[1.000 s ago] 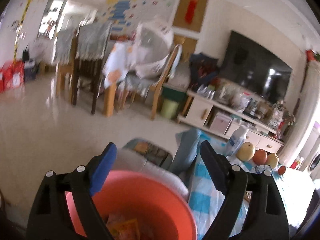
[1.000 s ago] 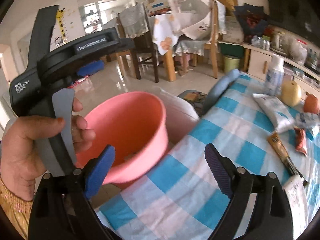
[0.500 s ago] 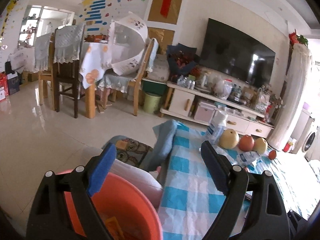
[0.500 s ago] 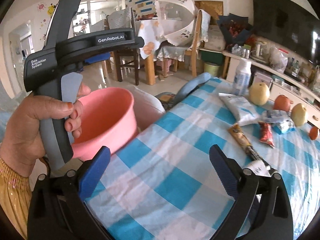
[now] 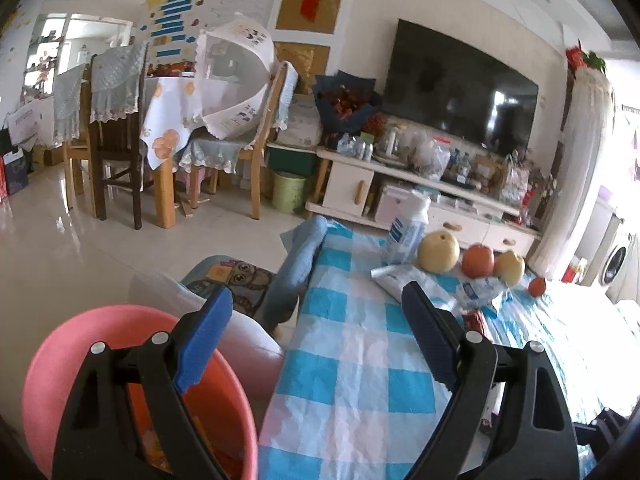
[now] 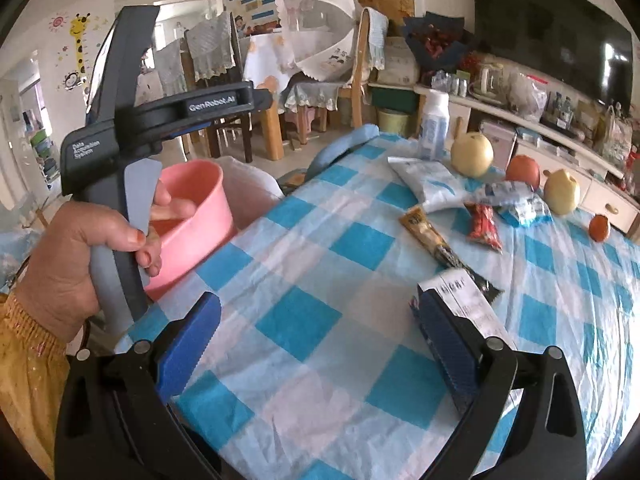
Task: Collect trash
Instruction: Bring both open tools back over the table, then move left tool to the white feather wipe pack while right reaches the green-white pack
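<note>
Trash wrappers lie mid-table toward the far edge, among the fruit: brown snack wrapper (image 6: 430,236), red wrapper (image 6: 485,227), white pouch (image 6: 430,184), crumpled blue-white wrapper (image 6: 516,200). White printed packet (image 6: 466,300) sits just past the right gripper's right fingertip; contact can't be judged.

Change vs a second ago: both cameras have swung off the pink bin (image 5: 132,392) and onto the checked tablecloth (image 6: 320,320). Bin now sits at the table's near-left corner, below the edge, with some wrappers in it. Reads as a drop finished and the next pick starting.

Right gripper (image 6: 316,340): fingers spread wide, nothing between them. Left gripper (image 5: 316,336): same, wide and empty, hovering over bin rim and table edge.

View differences: right wrist shows the left hand (image 6: 84,248) on its gripper handle, plus the brown wrapper and printed packet. Left wrist mostly hides those behind its right finger, but shows the bin interior, bottle (image 5: 406,232) and fruit at the far edge.

Likely next target: printed packet, the closest.
</note>
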`<state>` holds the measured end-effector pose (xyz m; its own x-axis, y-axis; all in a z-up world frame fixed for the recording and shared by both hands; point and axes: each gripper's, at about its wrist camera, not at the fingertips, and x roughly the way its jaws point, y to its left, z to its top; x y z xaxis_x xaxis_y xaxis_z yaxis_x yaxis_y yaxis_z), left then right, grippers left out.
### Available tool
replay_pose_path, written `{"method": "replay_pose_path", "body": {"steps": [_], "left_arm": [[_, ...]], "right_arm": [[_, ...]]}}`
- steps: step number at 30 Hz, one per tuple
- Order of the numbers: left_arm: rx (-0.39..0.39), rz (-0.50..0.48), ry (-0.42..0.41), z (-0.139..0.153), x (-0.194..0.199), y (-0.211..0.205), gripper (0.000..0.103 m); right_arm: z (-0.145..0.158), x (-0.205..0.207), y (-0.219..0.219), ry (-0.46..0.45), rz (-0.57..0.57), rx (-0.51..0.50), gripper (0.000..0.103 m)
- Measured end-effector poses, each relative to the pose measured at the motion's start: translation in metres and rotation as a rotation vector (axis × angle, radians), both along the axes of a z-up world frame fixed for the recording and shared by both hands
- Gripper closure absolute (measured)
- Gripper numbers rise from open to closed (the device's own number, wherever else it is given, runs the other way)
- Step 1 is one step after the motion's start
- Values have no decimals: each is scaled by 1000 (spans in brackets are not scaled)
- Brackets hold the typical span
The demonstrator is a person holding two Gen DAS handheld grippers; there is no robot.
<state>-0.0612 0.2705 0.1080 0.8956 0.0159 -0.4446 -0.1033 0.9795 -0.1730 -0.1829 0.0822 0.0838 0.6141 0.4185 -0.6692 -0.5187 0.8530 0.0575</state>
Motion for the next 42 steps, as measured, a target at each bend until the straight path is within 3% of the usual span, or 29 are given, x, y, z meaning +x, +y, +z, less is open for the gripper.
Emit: {"method": "replay_pose_path", "body": {"steps": [10, 20, 29, 33, 36, 42], "left_arm": [[44, -86, 48, -13, -4, -41, 16], [138, -194, 102, -22, -12, -91, 16], [238, -309, 126, -24, -3, -138, 16], [264, -412, 143, -19, 26, -164, 16], [289, -467, 174, -16, 59, -183, 16], [250, -530, 234, -15, 132, -213, 16]], "right_arm": [[-1, -4, -39, -4, -53, -15, 5], [2, 5, -95, 12, -146, -3, 5], [-7, 44, -194, 55, -384, 80, 5], [-14, 72, -244, 127, -505, 194, 5], [-12, 86, -266, 118, -549, 242, 5], [-11, 111, -272, 86, -526, 245, 5]]}}
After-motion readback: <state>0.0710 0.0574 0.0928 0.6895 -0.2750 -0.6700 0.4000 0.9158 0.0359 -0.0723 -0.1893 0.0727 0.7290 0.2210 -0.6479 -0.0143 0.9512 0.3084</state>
